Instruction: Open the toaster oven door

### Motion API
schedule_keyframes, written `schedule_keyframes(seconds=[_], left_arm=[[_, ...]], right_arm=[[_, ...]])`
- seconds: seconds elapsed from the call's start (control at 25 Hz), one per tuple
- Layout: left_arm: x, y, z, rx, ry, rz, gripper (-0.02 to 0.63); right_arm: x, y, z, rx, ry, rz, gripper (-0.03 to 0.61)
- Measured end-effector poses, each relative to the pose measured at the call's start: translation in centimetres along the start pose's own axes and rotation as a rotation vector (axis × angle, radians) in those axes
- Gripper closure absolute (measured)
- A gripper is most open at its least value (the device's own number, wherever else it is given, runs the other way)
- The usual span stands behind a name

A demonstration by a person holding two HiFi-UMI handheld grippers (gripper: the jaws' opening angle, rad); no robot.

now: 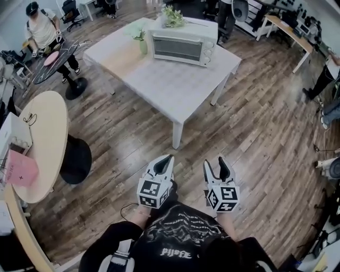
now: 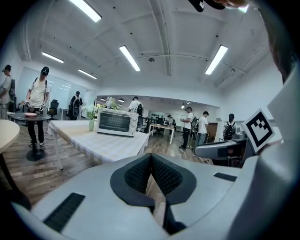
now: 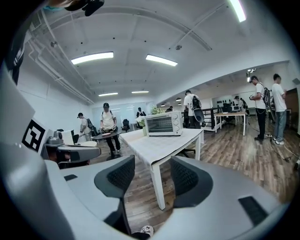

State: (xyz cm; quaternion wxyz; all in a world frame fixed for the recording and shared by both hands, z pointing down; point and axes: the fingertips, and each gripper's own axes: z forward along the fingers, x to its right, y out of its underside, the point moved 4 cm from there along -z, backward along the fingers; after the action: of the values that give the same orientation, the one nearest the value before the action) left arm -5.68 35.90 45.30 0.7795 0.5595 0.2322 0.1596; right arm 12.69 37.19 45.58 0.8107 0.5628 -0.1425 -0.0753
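Grey pads of my right gripper (image 1: 214,162) stand wide apart, nothing between. My left gripper (image 1: 169,157) pinched together, also empty. Both low before my chest, above wood floor (image 1: 255,133). White table (image 1: 170,93) ahead, well apart. Toaster oven (image 1: 183,48) at far end, door (image 1: 171,48) closed (vase (image 1: 143,47) just beside). Step: approach. Next: close in, open jaws to door's top edge.

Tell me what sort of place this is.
Probably an open-plan office or lab: long ceiling strip lights, desks and an office chair round the edges, several people standing about on a wood floor.
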Motion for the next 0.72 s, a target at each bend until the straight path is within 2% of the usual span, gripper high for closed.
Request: schedule_keyframes(seconds=[0.12,0.4,0.72], left_arm=[[-2.9,-1.8,3.4,0.006,0.006,-0.024,0.594],[-9.9,-4.4,10.9,-0.007,0.007,-0.022,0.594],[-15.2,-7.9,17.3,0.018,0.044,-0.011,0.594]], right_arm=[[0.6,-1.7,3.5,-0.005,0.009,-0.004,0.342],[1.5,-5.2,12.8,0.006,0.014,-0.006,0.347],[3.1,-6.7,20.5,-0.006,0.018,-0.012,0.347]])
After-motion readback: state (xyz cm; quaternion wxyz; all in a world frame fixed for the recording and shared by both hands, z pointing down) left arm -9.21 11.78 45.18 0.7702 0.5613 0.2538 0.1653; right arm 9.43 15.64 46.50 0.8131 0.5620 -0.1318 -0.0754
